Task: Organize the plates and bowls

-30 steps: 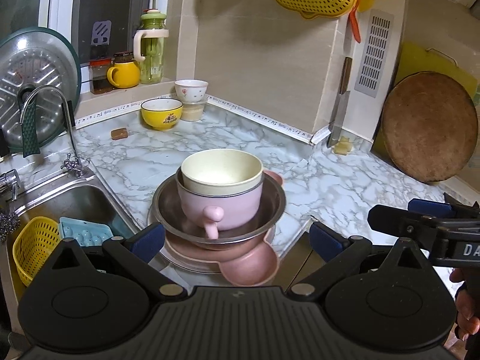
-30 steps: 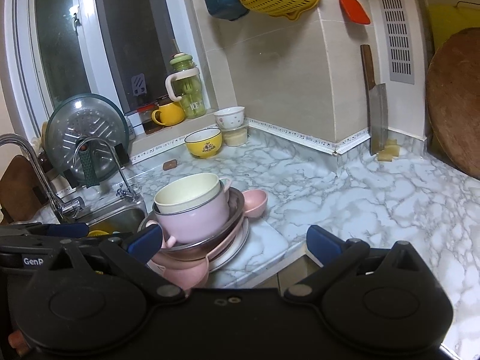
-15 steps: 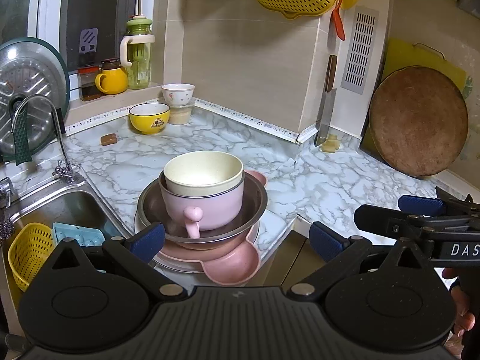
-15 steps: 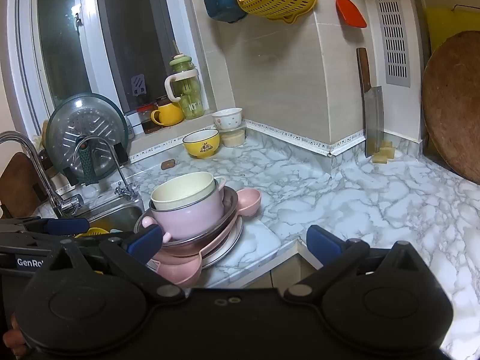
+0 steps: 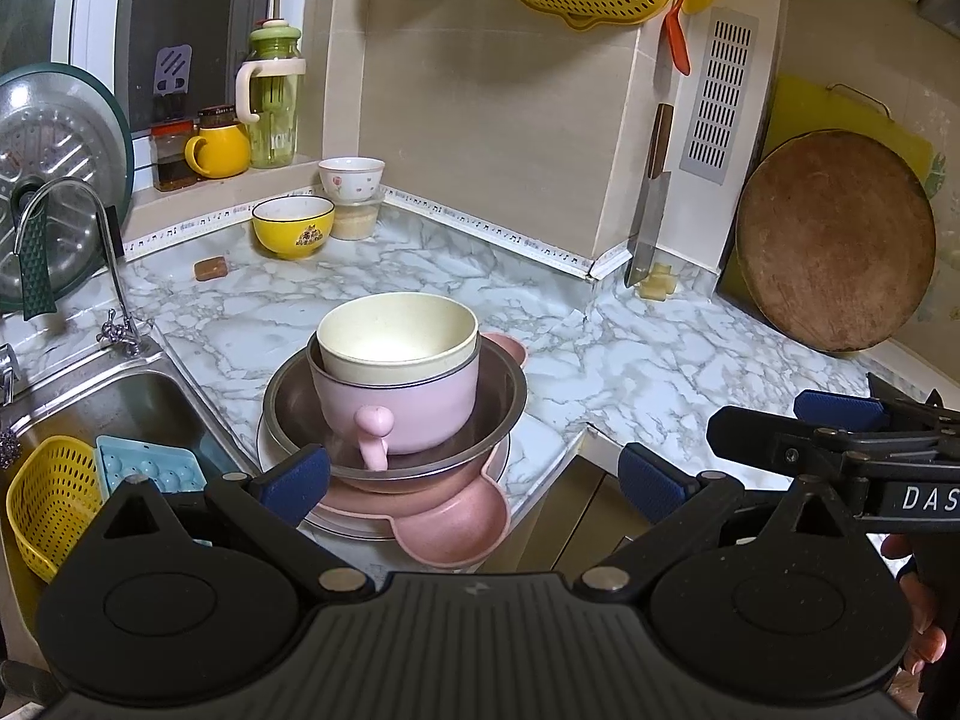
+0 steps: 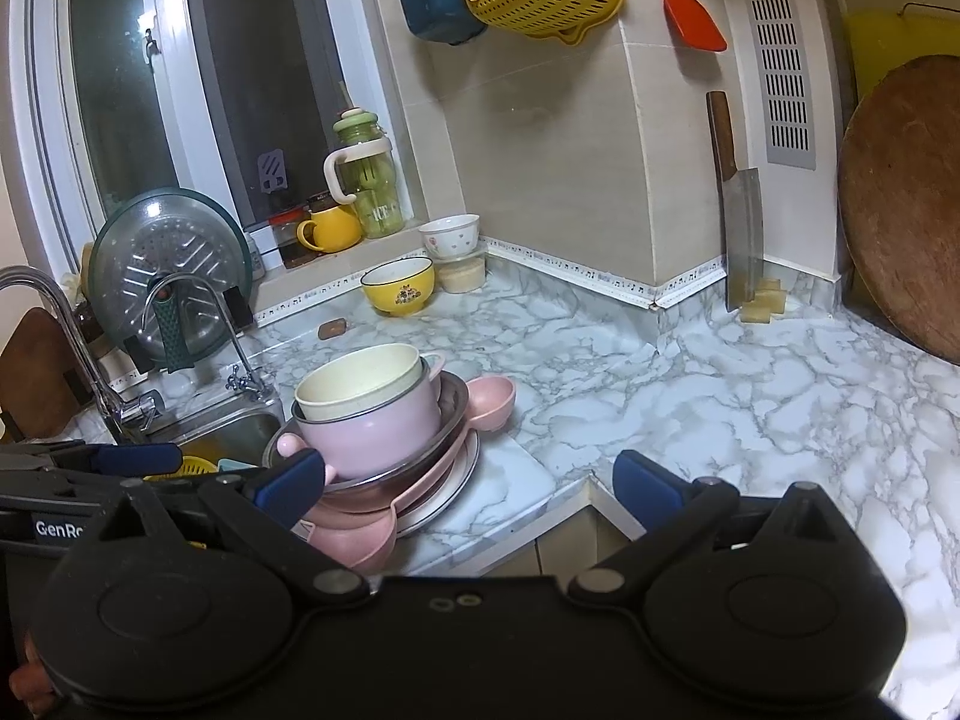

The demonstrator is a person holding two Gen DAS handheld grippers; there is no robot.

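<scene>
A stack of dishes stands on the marble counter (image 5: 630,360) beside the sink. On top is a cream bowl (image 5: 397,338) inside a pink handled pot (image 5: 396,408), in a steel bowl (image 5: 492,420), on a pink divided plate (image 5: 456,522) and a white plate. The stack shows in the right wrist view too, with the cream bowl (image 6: 360,381) on top. My left gripper (image 5: 474,474) is open and empty, just in front of the stack. My right gripper (image 6: 468,474) is open and empty, to the right of the stack, over the counter edge.
A yellow bowl (image 5: 293,234) and a white bowl on a container (image 5: 351,178) stand at the back. The sink (image 5: 120,414) holds a yellow basket (image 5: 51,504) and blue tray. A cleaver (image 5: 648,210) and round board (image 5: 834,240) lean against the wall.
Both grippers have drawn back and shifted slightly, so the stack sits a little further off and more to the left. The dishes have not moved. Both grippers stay open.
</scene>
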